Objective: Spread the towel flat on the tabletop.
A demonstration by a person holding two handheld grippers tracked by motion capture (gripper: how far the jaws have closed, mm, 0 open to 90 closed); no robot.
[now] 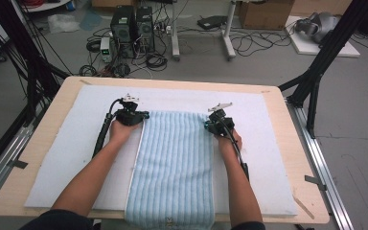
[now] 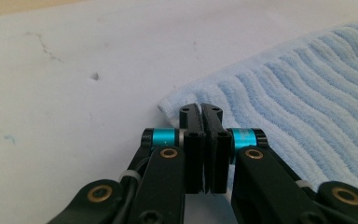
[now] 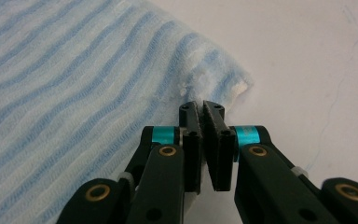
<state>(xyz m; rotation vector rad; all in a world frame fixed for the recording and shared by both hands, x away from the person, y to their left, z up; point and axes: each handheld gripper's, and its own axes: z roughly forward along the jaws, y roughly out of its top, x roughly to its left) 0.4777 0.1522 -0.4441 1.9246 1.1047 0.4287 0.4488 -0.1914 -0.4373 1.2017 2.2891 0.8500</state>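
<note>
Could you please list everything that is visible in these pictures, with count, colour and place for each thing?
towel: one, light blue with ribbed stripes, lying flat down the middle of the mat, near end hanging over the table edge
mat: one, white, covering most of the table
table: one, light wood, centre of the high view
computer towers: two, black, on the floor beyond the table
cardboard box: one, brown, on the floor at the far right
left tool: one, black with turquoise rings, shut at the towel's far left corner
right tool: one, black with turquoise rings, shut at the towel's far right corner
forearms: two, reaching in from the bottom
</note>
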